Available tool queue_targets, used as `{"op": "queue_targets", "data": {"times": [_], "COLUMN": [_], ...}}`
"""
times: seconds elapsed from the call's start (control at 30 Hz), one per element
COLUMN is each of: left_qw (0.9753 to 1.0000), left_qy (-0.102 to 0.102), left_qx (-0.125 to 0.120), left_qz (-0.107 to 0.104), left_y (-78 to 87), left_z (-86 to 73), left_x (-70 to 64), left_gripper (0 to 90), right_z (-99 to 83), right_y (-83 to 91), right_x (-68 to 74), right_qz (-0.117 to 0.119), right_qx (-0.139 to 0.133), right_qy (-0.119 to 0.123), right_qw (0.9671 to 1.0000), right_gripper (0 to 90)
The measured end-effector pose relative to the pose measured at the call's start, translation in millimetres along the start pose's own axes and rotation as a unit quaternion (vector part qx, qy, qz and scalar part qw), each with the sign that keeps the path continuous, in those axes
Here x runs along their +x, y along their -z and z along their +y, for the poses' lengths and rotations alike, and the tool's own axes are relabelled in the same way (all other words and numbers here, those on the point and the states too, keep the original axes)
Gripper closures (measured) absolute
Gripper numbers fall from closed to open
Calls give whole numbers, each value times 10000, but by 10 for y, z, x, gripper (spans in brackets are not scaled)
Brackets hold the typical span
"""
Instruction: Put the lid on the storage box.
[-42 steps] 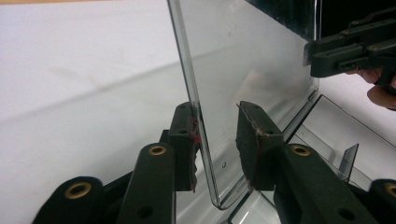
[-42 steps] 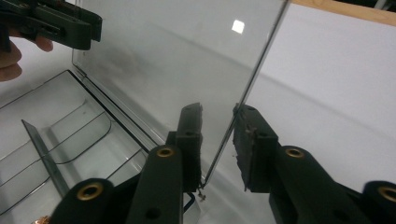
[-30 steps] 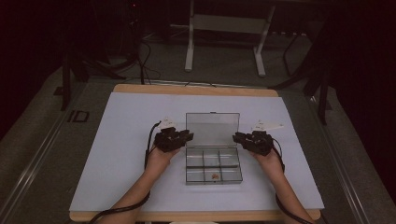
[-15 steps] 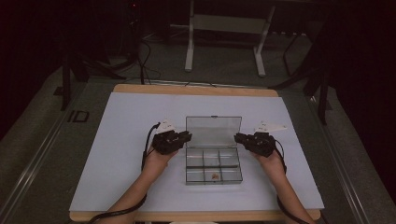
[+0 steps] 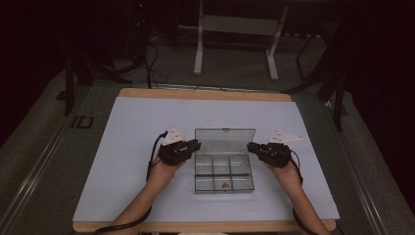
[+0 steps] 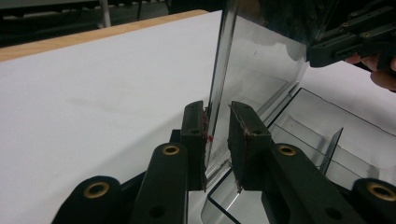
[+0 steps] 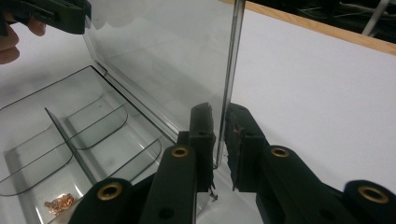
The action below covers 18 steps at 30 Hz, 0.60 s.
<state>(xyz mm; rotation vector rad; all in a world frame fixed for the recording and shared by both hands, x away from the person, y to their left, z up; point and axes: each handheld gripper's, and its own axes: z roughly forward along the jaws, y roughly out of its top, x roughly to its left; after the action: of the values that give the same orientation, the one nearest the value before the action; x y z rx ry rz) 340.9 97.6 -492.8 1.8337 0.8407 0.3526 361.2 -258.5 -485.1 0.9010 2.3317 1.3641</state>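
A clear plastic compartment box (image 5: pixel 224 172) lies on the white table, its hinged lid (image 5: pixel 225 139) raised at the far side. My left gripper (image 5: pixel 196 145) holds the lid's left edge, and my right gripper (image 5: pixel 250 146) holds its right edge. In the left gripper view the black jaws (image 6: pixel 217 135) pinch the nearly upright lid (image 6: pixel 261 60), with the other gripper (image 6: pixel 355 37) beyond. The right gripper view has the jaws (image 7: pixel 219 135) shut on the lid's edge (image 7: pixel 232 60). A small copper-coloured scrap (image 7: pixel 58 204) rests in a near compartment (image 5: pixel 225 184).
The white mat (image 5: pixel 137 127) covers a wood-edged table (image 5: pixel 205 93), with open surface on all sides of the box. Behind the table stand a metal frame's legs (image 5: pixel 198 44) and floor cables (image 5: pixel 147 58). A hand (image 6: pixel 380 77) grips the far gripper.
The lid's top edge has swung toward me, so the lid stands more upright. Both grippers have shifted slightly nearer with it.
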Motion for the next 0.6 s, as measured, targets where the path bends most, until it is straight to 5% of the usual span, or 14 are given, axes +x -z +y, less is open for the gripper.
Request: {"op": "queue_targets", "data": {"times": [0.6], "left_qw": [9990], "left_qy": [-411], "left_qx": [-41], "left_qz": [142], "left_y": [116], "left_z": [-85], "left_x": [-124], "left_gripper": [767], "right_z": [-72], "right_y": [86], "right_x": [27], "right_qz": [124], "right_qx": [-22], "right_qy": [-14], "right_qw": [9999], "right_gripper": [824]}}
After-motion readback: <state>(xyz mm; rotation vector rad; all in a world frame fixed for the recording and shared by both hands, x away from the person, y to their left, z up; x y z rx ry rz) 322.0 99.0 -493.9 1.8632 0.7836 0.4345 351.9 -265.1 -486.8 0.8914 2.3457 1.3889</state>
